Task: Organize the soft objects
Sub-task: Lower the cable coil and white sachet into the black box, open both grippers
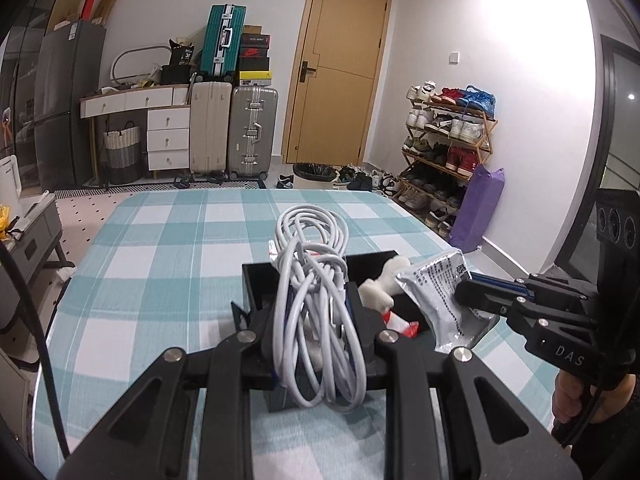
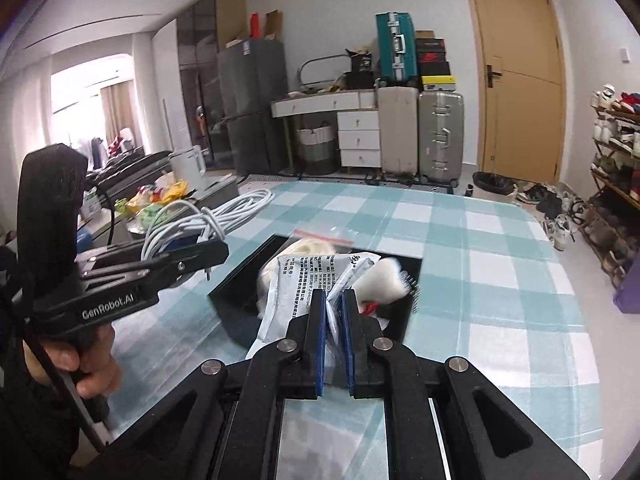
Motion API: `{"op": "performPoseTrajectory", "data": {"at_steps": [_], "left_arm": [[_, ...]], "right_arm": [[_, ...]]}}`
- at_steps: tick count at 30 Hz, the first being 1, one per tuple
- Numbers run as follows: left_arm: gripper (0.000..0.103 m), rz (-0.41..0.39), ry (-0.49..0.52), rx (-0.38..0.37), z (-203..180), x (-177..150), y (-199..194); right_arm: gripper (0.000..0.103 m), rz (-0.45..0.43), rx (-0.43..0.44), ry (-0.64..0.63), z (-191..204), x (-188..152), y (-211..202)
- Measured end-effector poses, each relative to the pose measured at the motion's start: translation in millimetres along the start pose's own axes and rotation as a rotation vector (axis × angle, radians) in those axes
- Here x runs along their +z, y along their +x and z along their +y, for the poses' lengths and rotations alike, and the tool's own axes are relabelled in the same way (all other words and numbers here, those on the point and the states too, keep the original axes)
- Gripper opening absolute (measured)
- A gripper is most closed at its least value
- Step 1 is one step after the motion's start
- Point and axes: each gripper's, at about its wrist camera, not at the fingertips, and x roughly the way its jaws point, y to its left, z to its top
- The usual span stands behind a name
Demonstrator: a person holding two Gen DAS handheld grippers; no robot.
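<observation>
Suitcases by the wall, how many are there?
3. A teal suitcase stands on top, a beige suitcase below it, and a silver suitcase beside the beige one, left of the door. More may be hidden behind.

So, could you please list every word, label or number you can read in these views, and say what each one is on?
"DAS" – side of the right gripper.
"GenRobot.AI" – side of the left gripper.
"30" – black bag on the desk.
Silver packet: printed lines too small to read.
Shoe boxes: a logo shows; lettering too blurred.
</observation>
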Motion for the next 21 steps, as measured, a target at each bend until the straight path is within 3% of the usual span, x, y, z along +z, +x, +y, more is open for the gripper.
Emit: {"op": "performPoseTrajectory", "data": {"at_steps": [21], "left_arm": [[0.023, 0.023, 0.032, 0.009, -6, 7, 55]], "right_arm": [[0.007, 0.042, -0.101, -0.005, -27, 11, 68]]}}
